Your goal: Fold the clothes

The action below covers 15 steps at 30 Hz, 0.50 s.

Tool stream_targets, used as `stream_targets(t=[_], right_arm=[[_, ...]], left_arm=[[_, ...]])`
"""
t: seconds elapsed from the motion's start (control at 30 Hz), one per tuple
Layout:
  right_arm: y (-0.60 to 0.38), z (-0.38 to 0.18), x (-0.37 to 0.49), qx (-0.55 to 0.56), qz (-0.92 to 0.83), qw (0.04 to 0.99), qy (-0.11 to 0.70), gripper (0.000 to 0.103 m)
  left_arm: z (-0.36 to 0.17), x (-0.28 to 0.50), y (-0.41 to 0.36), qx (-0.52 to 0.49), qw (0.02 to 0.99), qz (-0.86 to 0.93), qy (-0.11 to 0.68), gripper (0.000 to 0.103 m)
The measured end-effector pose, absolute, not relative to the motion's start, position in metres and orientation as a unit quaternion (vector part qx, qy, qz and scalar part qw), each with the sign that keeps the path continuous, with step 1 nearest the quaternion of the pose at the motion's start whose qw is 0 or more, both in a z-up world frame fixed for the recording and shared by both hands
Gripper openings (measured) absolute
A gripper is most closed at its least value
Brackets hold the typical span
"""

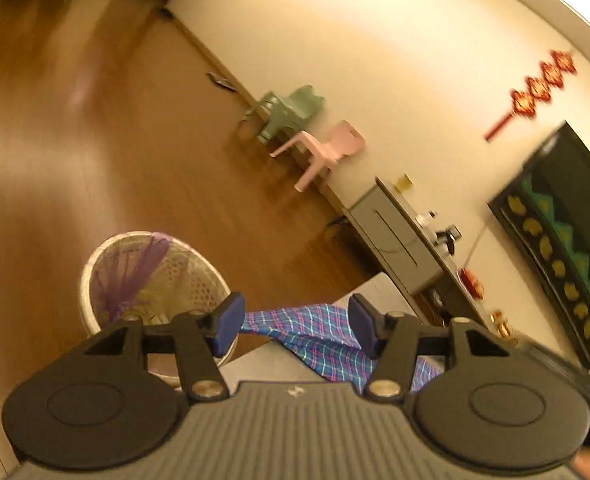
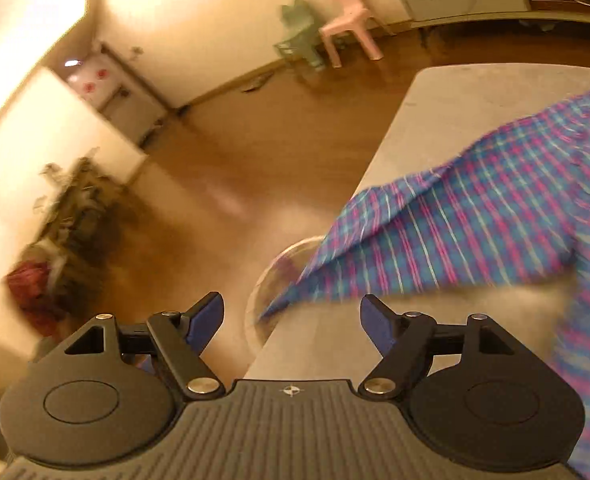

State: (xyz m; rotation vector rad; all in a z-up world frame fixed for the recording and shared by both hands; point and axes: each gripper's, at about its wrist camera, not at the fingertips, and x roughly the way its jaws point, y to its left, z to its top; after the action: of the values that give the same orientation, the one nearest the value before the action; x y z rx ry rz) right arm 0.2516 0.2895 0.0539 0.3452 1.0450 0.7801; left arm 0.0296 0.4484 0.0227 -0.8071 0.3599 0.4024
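Both tongs are spread wide with nothing between the pads. Left tongs hang over the near edge of the pale grey surface, and a strip of the blue-and-pink plaid shirt shows in the gap beyond the pads, not gripped. That sleeve runs out toward the surface's edge, right by the white mesh wastebasket standing on the wood floor just beside the surface.

Right tongs sit released over the surface's left edge. From this view the shirt is spread across the right part of the surface, and one corner pokes past the edge, above the wastebasket. Bare surface shows between the tongs and the cloth, plus more along the far rim.

Left of the surface is a wide stretch of floor. Well apart against the wall: a pink chair, a green chair, and a grey cabinet.
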Motion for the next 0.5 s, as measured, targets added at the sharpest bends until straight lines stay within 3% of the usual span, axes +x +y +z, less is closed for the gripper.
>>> stream_targets(t=[0.13,0.17,0.2,0.27,0.33,0.5], right_arm=[[0.336,0.016,0.281,0.168,0.309,0.785,0.51,0.07],[0.341,0.012,0.283,0.161,0.301,0.787,0.513,0.051],[0.345,0.007,0.286,0.155,0.291,0.79,0.517,0.024],[0.351,0.002,0.288,0.143,0.279,0.796,0.517,0.006],[0.345,0.006,0.283,0.14,0.288,0.804,0.502,0.0],[0.273,0.054,0.258,0.167,0.339,0.805,0.457,0.0]], left_arm=[[0.012,0.035,0.452,-0.383,0.889,0.181,0.172,0.057],[0.008,0.033,0.452,-0.386,0.889,0.178,0.17,0.057],[0.006,0.034,0.452,-0.388,0.888,0.176,0.17,0.057],[0.0,0.034,0.454,-0.387,0.889,0.175,0.173,0.057],[-0.002,0.031,0.456,-0.382,0.889,0.179,0.177,0.057],[0.004,0.021,0.448,-0.368,0.897,0.175,0.17,0.057]])
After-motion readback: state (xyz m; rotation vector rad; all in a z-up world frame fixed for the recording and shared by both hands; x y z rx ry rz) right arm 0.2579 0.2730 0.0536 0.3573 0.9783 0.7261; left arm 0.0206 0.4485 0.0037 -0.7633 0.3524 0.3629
